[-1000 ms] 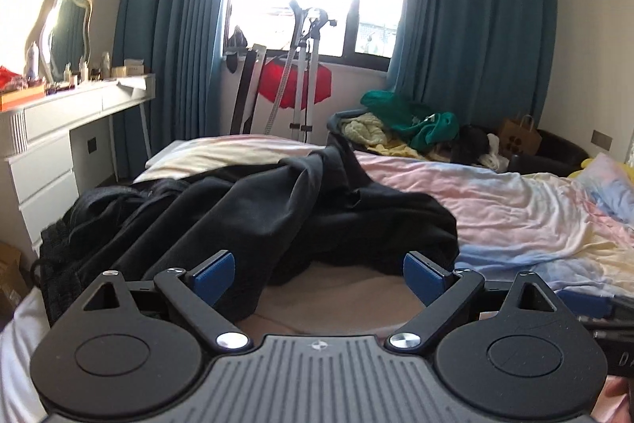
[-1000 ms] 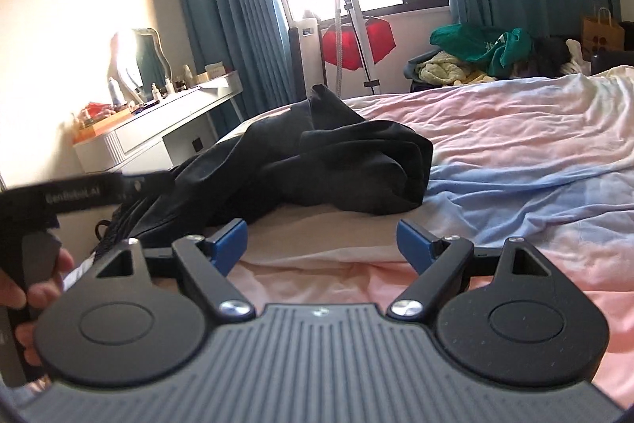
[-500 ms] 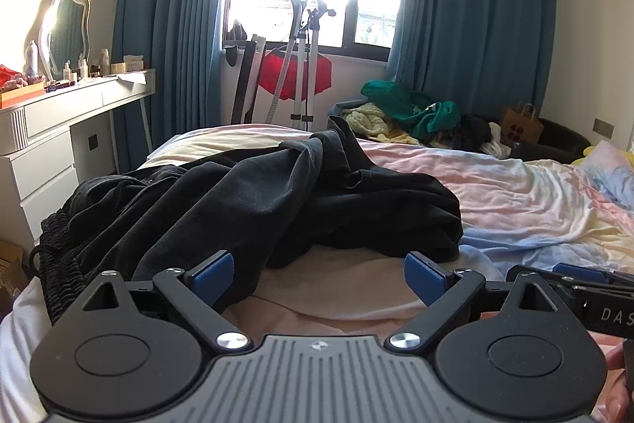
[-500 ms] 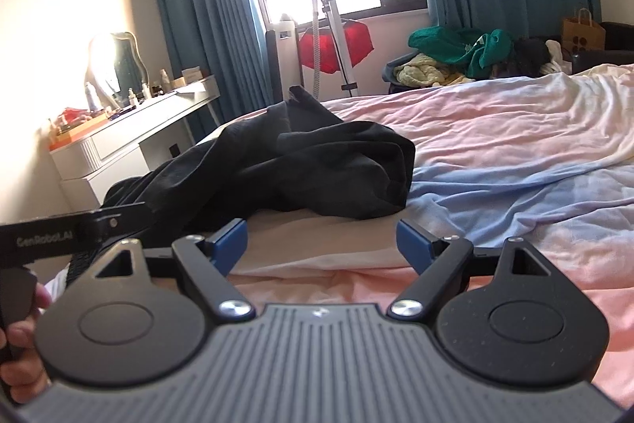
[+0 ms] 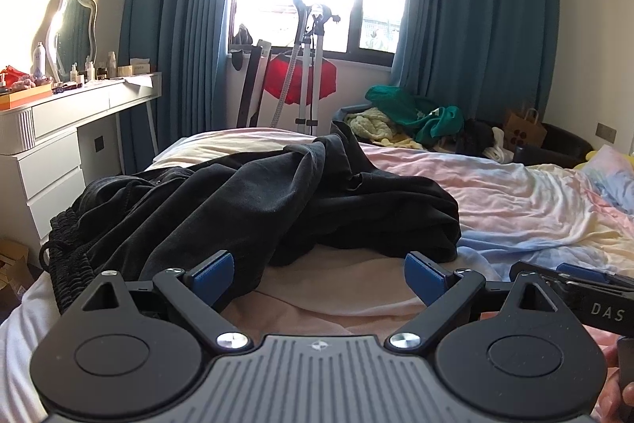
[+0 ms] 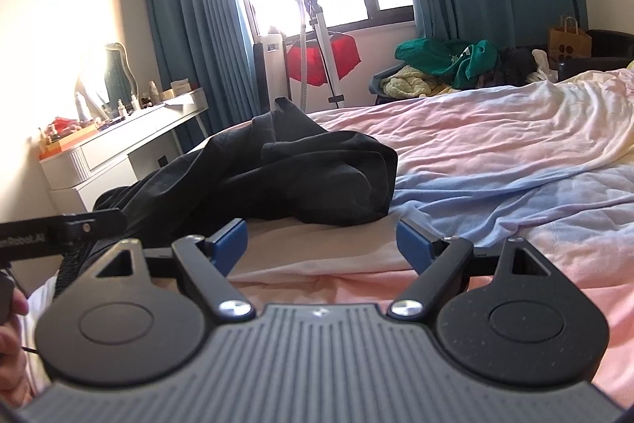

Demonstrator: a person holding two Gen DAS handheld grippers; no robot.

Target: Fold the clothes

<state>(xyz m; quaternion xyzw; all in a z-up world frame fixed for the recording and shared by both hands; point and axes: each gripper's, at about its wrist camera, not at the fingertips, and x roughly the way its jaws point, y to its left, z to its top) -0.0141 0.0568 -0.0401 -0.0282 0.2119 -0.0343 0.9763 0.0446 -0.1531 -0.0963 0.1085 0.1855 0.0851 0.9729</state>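
Left wrist view: the left tongs (image 5: 317, 274) gape wide and empty, low over the bed (image 5: 515, 201), just short of the black garment (image 5: 257, 197) heaped on its left half. It looks soft, limp and light; the ribbed waistband (image 5: 65, 256) seems the firmest hold. Further right, the right tongs (image 6: 321, 242) also gape wide and empty.

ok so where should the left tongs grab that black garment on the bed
Probably the ribbed waistband end of the black garment, coming in low from the near left. It lies flat and exposed at the bed edge, while the middle is bunched. Left tongs are open.
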